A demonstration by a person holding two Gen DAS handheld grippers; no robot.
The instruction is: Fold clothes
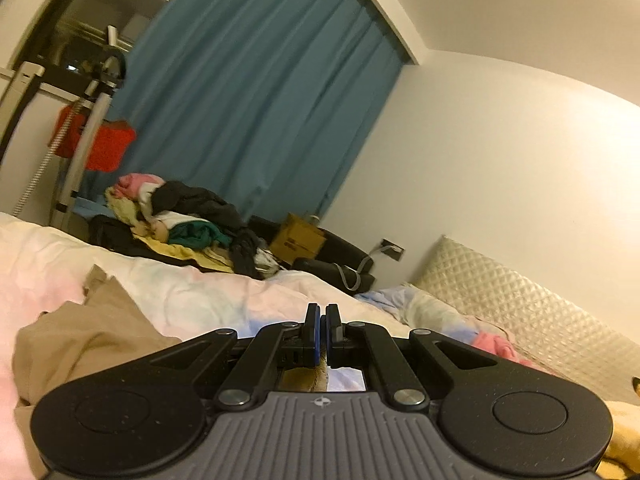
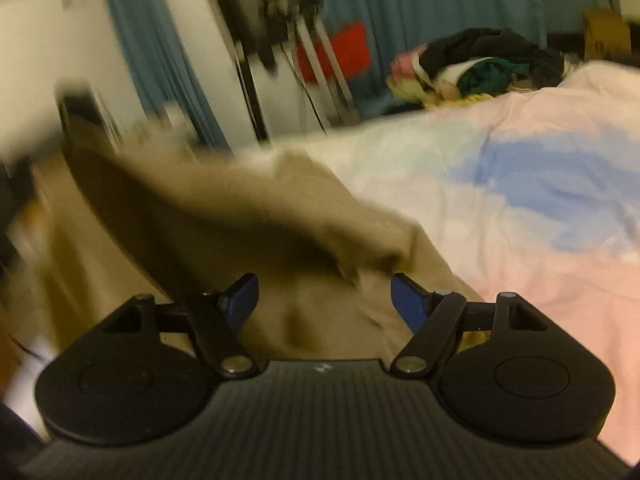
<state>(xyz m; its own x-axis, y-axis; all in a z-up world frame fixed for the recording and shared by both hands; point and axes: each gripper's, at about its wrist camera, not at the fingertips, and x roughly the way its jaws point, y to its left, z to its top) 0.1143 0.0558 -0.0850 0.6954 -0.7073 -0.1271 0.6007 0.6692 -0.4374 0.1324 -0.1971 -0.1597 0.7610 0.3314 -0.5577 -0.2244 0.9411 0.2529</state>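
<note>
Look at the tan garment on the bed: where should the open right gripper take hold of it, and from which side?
Grip the raised edge of the tan garment that hangs just ahead of the right gripper, coming straight forward with one finger on either side. That fold stands clear of the bedspread, so the fingers can likely close on cloth alone. The view is blurred, so which part of the garment it is stays unclear.

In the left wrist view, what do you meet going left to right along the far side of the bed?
Red item on the rack → pile of clothes → cardboard box → wall socket → quilted headboard.
</note>
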